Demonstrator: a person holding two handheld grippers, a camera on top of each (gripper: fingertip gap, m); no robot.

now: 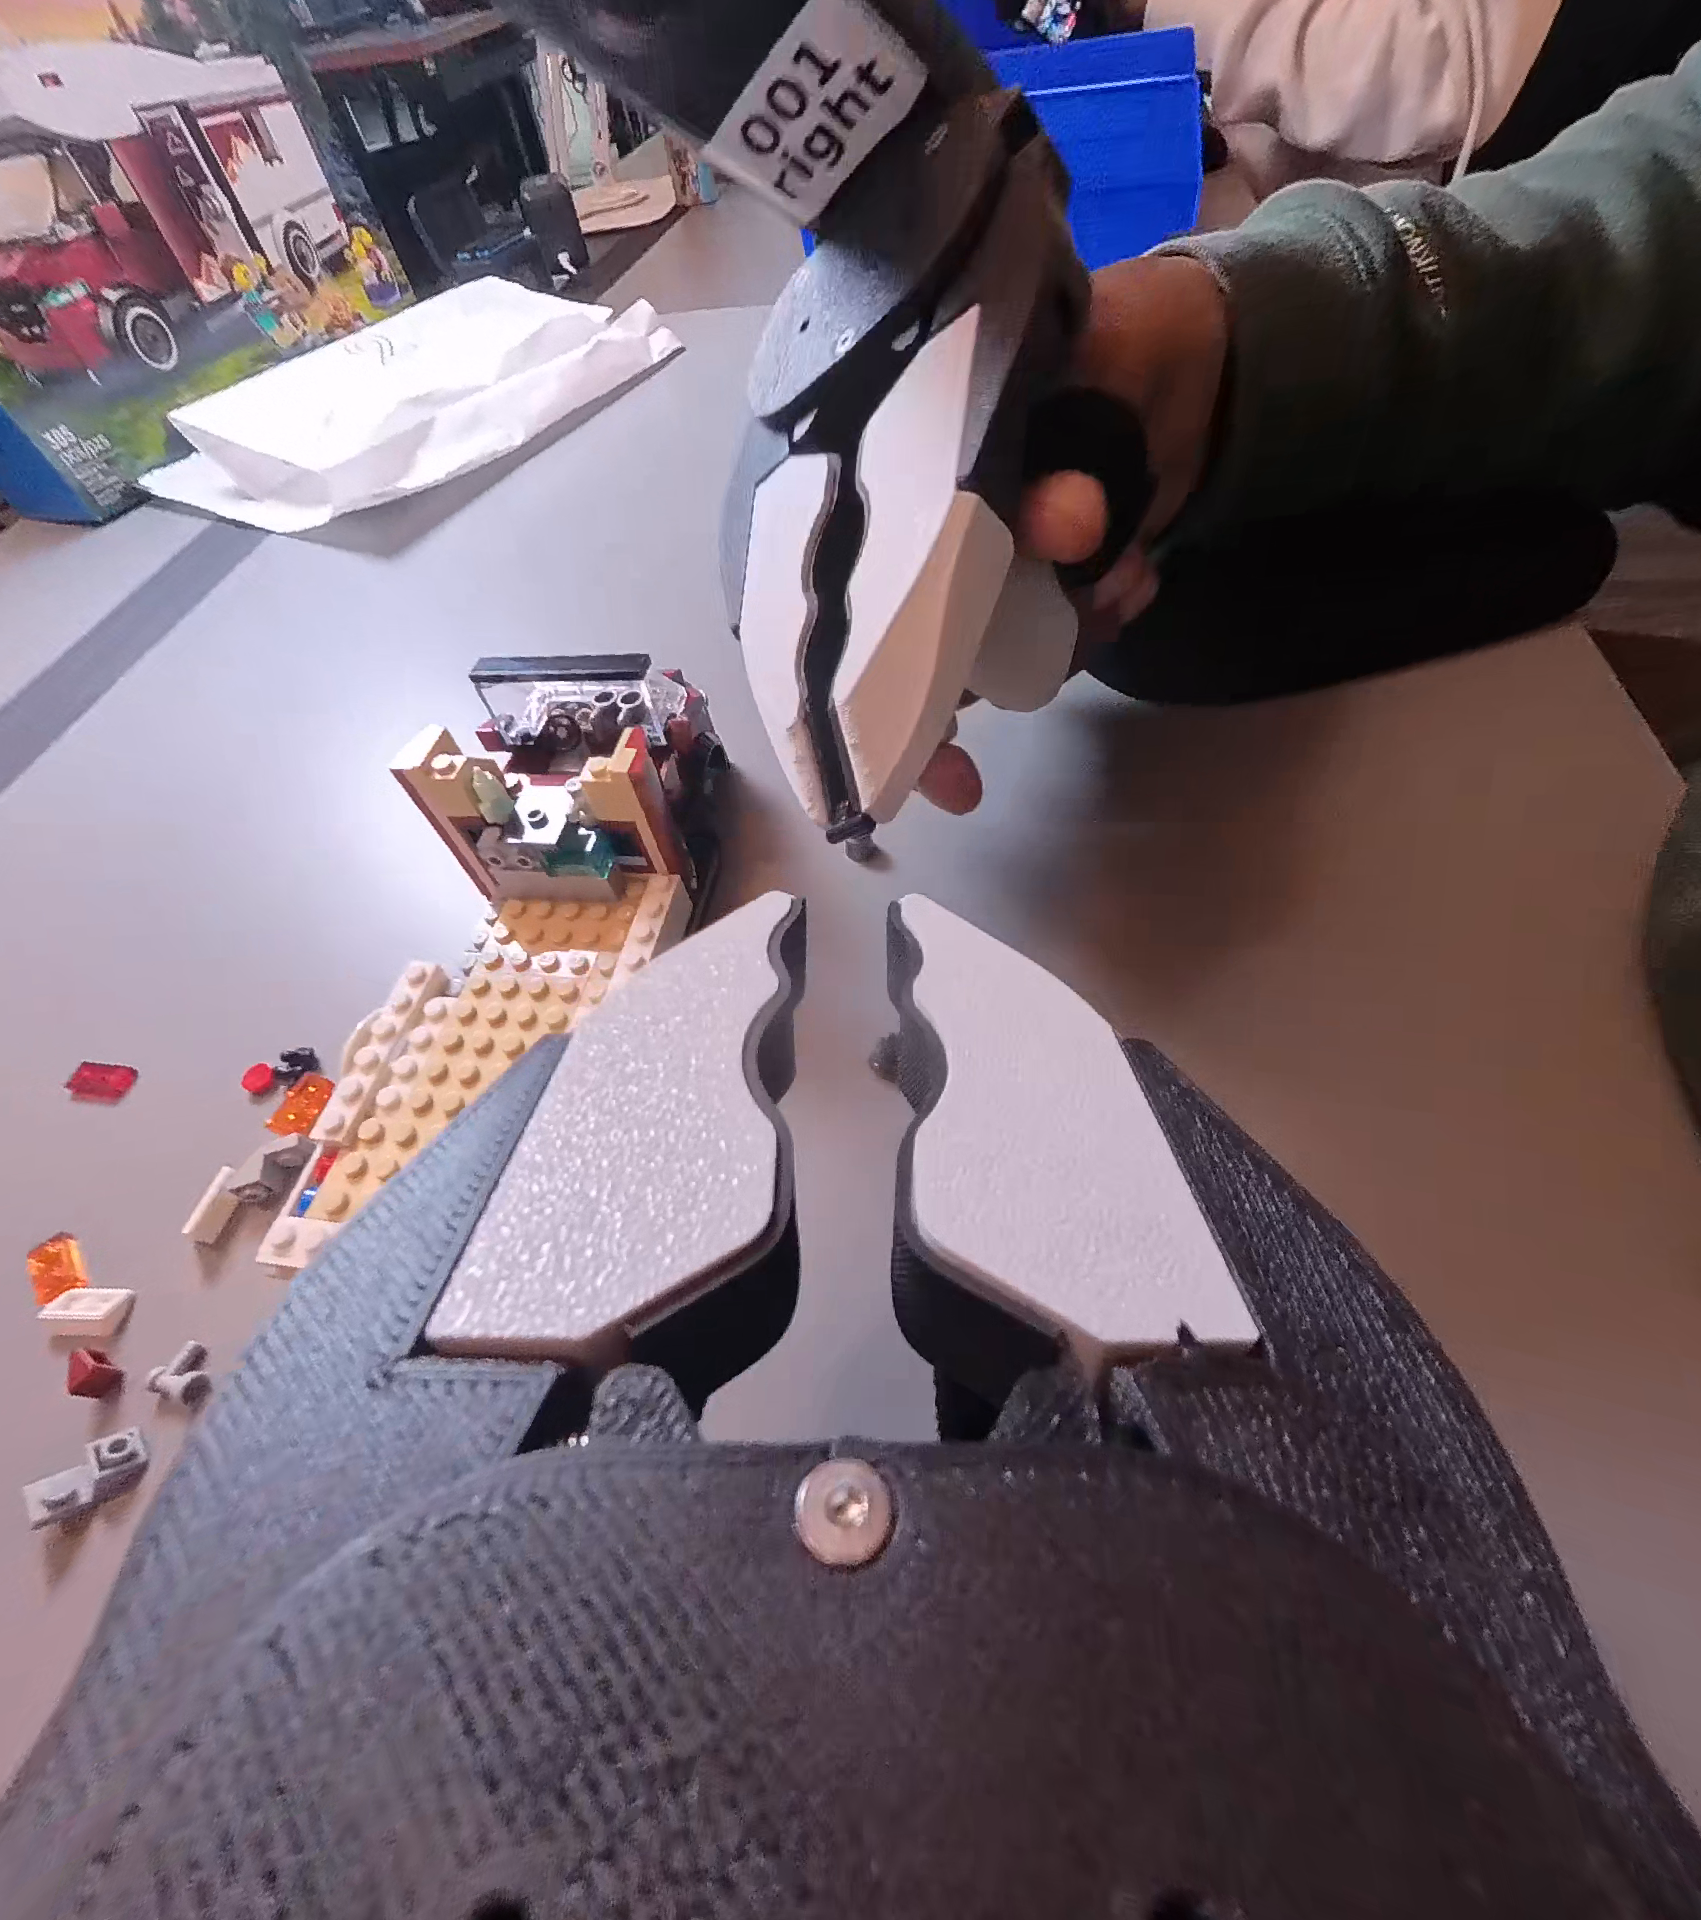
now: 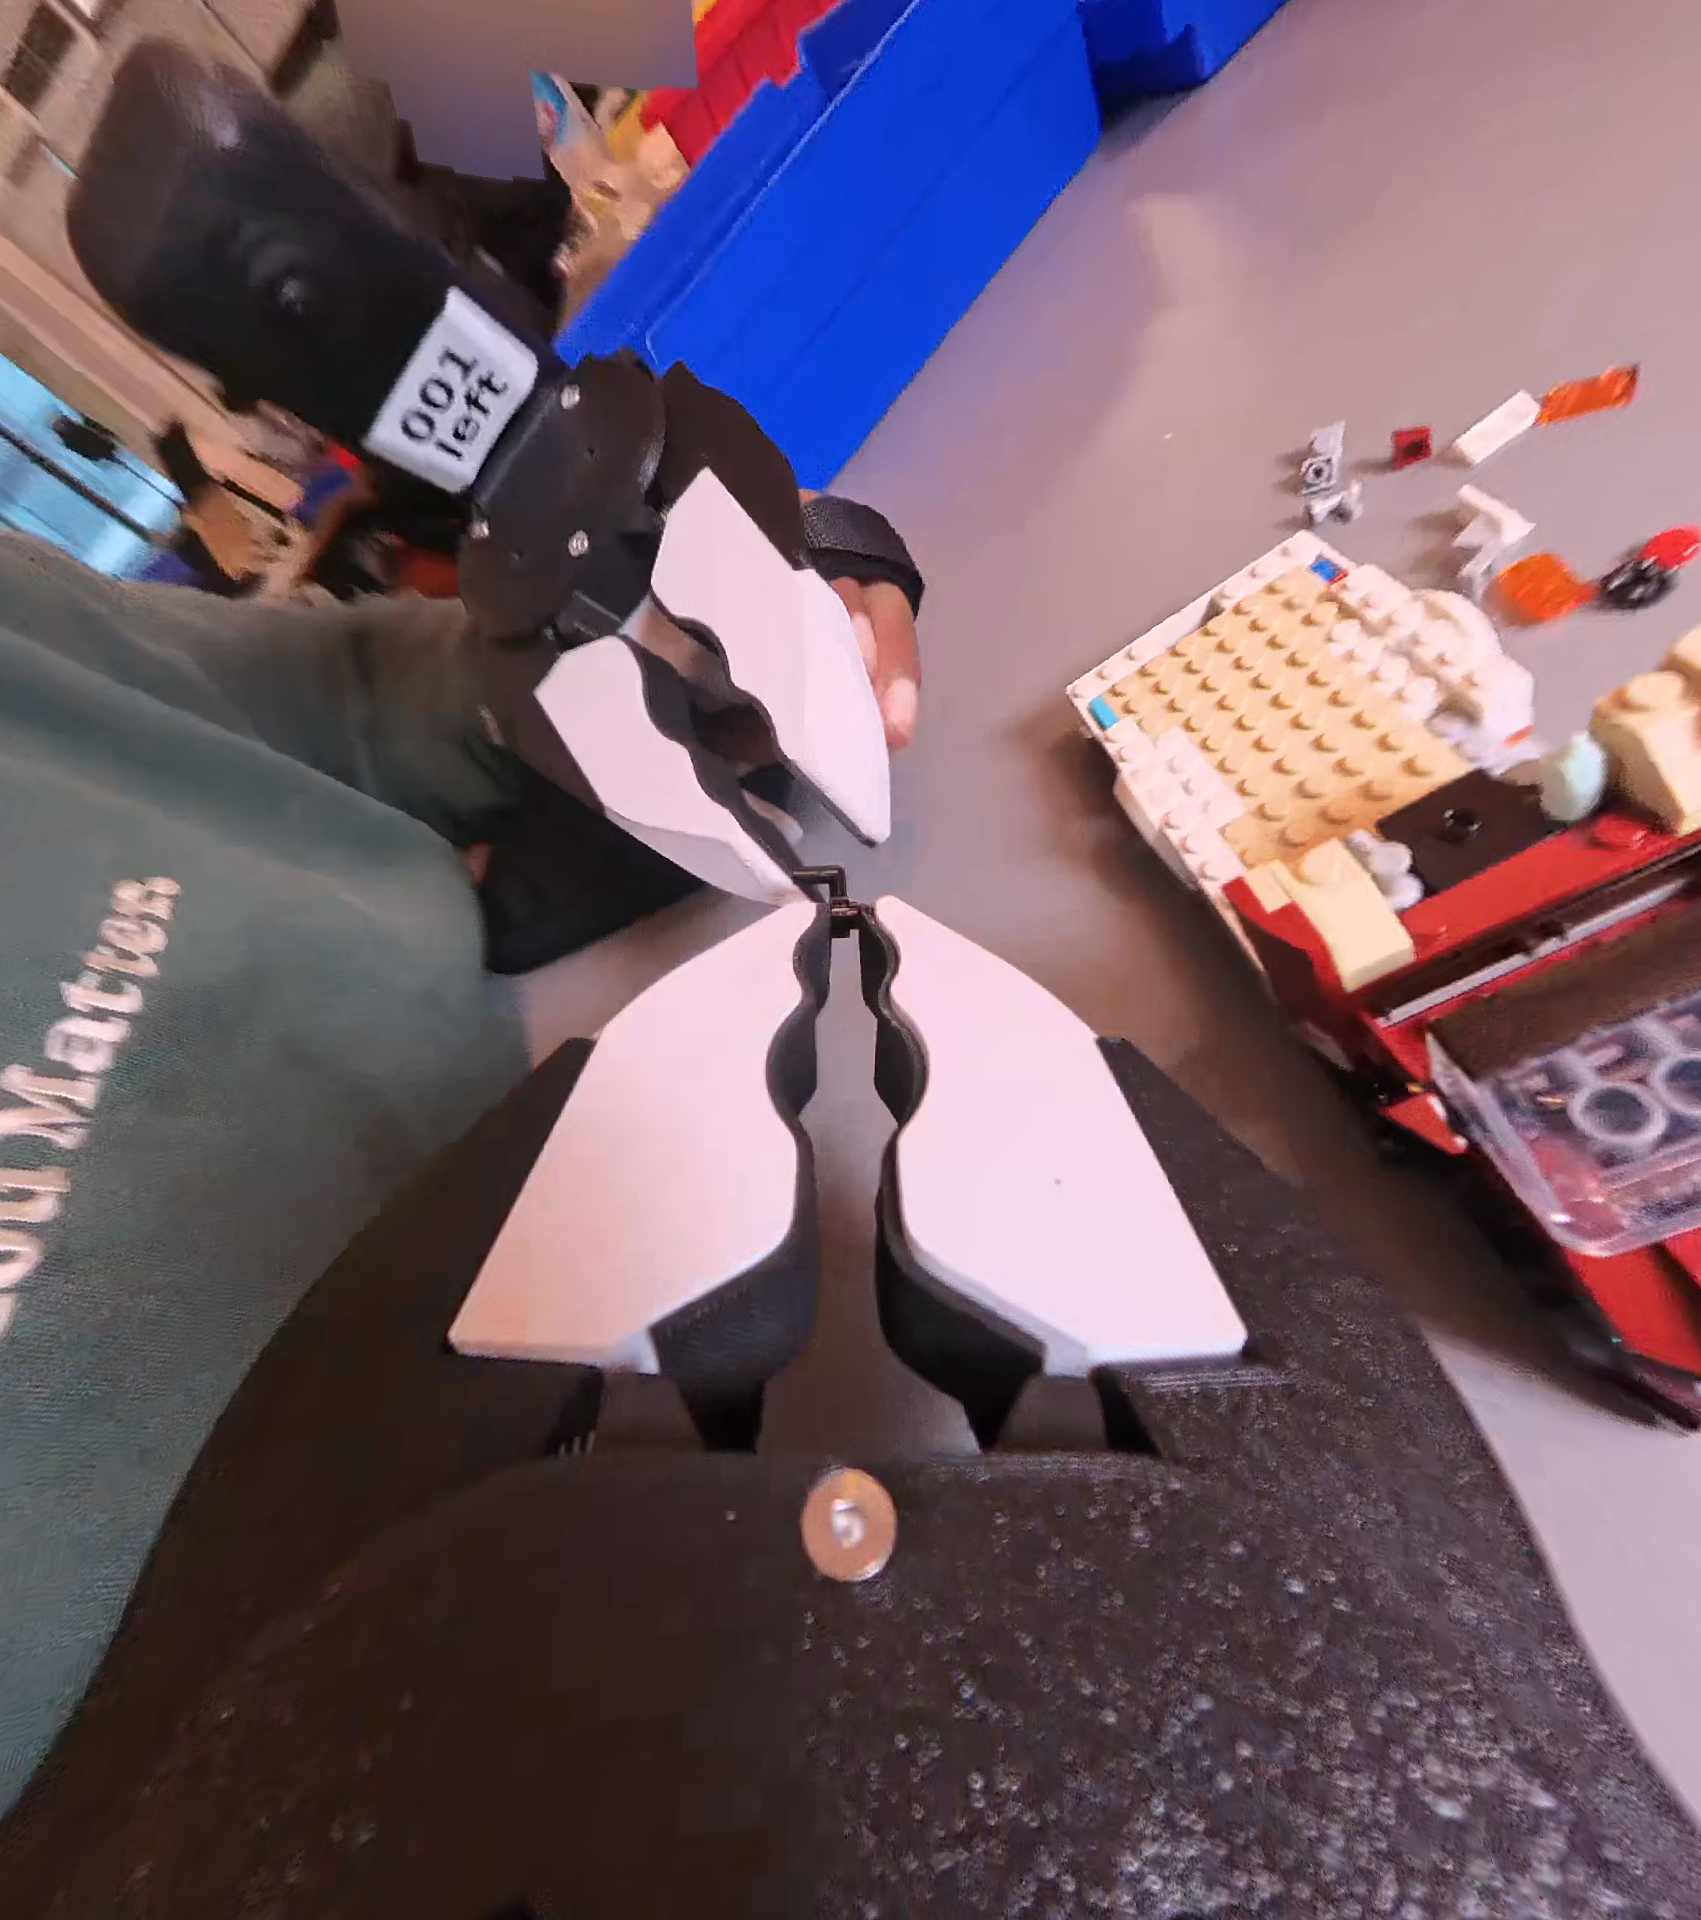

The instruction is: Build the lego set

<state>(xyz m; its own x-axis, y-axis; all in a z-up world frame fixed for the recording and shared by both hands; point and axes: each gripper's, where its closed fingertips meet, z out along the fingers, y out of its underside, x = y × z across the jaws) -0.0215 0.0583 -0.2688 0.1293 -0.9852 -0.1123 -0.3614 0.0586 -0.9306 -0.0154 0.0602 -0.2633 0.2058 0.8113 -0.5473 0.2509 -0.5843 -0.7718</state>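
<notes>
Lego build (image 1: pixel 555 914), one, partly assembled, is seen on the grey table (image 1: pixel 1241 1039): tan studded floor plate edged in white, dark red body, clear windscreen piece at the far end. It sits just left of the left gripper (image 1: pixel 846 914) in the left wrist view.

Counts:
- Loose pieces (image 1: pixel 150 1247): roughly a dozen scattered on the table left of the build; three orange translucent, a few red, the rest white or grey. Exact total cannot be told.
- One small black piece (image 2: pixel 838 902) is clamped at the tips of the right gripper (image 2: pixel 841 914).
- One more tiny dark piece (image 1: pixel 882 1055) lies on the table by the left gripper's right finger.
- One set box (image 1: pixel 98 260), printed with a camper picture, stands at the far left.
- One white paper bag (image 1: pixel 410 405) lies flat in front of the box.
- Blue bins (image 2: pixel 877 260): at least two, at the table's far side.

Surface is a plain matt grey tabletop with a darker strip across it. Background room is cluttered and blurred.

Pose: right gripper is held tilted, tips pointing down near the table, jaws closed on the black piece, a hand (image 1: pixel 1126 468) in a green sleeve wrapped round the handle. Left gripper is held low over the table, jaws slightly apart, nothing between them. Tips of both grippers are close together; in the right wrist view the left gripper's tip nearly meets the held piece, contact cannot be told.
</notes>
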